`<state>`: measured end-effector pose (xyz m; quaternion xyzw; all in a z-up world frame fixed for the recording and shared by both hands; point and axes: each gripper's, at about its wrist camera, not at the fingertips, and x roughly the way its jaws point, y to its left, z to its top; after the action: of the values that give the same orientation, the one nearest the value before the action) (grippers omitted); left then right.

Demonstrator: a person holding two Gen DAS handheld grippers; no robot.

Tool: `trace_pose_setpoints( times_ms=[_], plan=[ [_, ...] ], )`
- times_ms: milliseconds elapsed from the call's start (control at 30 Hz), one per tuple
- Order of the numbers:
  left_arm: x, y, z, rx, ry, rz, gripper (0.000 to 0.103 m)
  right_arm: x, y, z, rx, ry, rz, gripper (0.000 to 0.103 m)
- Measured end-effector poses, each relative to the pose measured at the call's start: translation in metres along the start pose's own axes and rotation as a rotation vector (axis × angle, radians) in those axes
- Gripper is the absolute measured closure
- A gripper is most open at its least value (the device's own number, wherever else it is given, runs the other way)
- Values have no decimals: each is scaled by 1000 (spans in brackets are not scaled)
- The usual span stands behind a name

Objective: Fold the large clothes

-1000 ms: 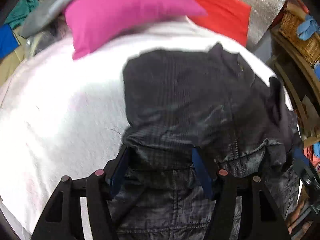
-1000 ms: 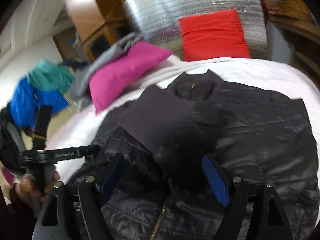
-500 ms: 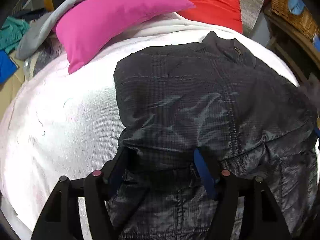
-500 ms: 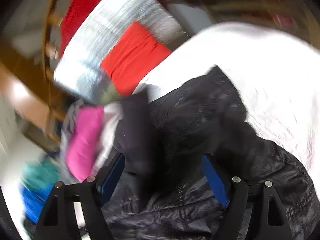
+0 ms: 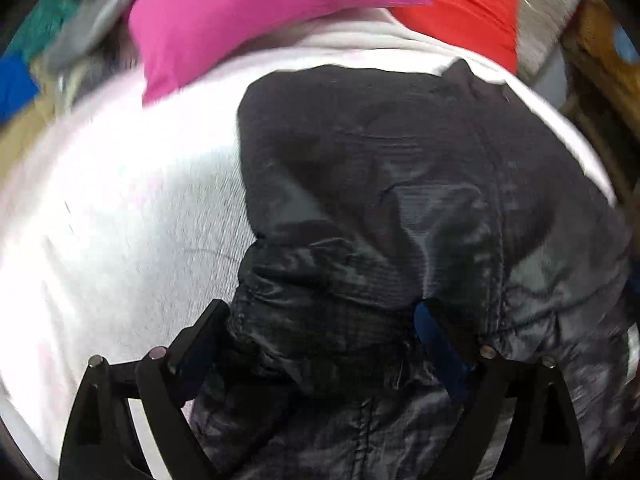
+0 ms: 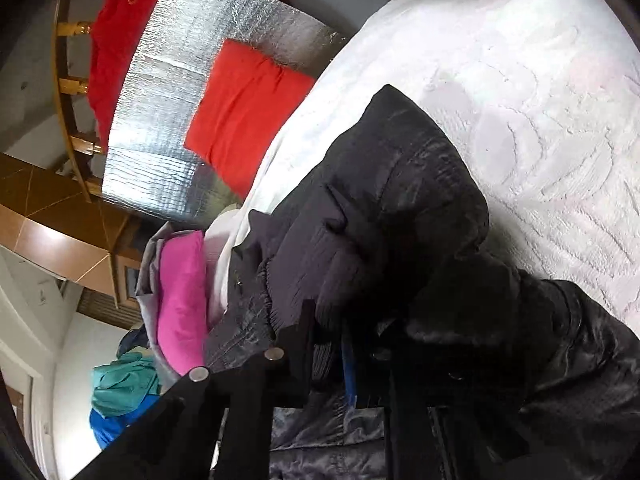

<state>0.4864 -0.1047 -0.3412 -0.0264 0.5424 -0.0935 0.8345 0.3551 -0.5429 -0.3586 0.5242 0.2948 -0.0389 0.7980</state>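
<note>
White bedspread (image 5: 120, 208) fills the left-wrist frame. Black jacket (image 5: 400, 208) lies on it, centre to lower right. Left gripper (image 5: 320, 336), bottom centre: jaws spread, just widened, straddling jacket fabric. Right gripper (image 6: 328, 344), bottom centre: jaws just closed, clamping a jacket fold.

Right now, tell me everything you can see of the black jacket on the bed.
The black jacket is a shiny, quilted, padded-looking garment lying crumpled on the white bedspread, partly folded over itself. Its stand-up collar points toward the pink pillow and red cushion. The left gripper straddles a bunched fold, its jaws just opened and not pressing. The right gripper has just closed, pinching dark ribbed-looking fabric of the jacket.
</note>
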Motion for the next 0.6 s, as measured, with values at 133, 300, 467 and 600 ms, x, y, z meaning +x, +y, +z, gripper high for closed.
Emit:
trace_pose_setpoints(
  times_ms=[133,300,467,600],
  plan=[
    [-24,7,9,-9,-96,32,10,-26,33,0,-150,-130,-13,90],
    [-49,21,19,-46,-196,48,10,-57,39,7,-198,-216,-44,91],
    [-22,37,23,-118,-81,8,10,-44,4,16,-106,-93,-111,90],
    [-25,43,28,-146,-98,-54,10,-57,-6,24,-41,-47,-47,84]
  ],
)
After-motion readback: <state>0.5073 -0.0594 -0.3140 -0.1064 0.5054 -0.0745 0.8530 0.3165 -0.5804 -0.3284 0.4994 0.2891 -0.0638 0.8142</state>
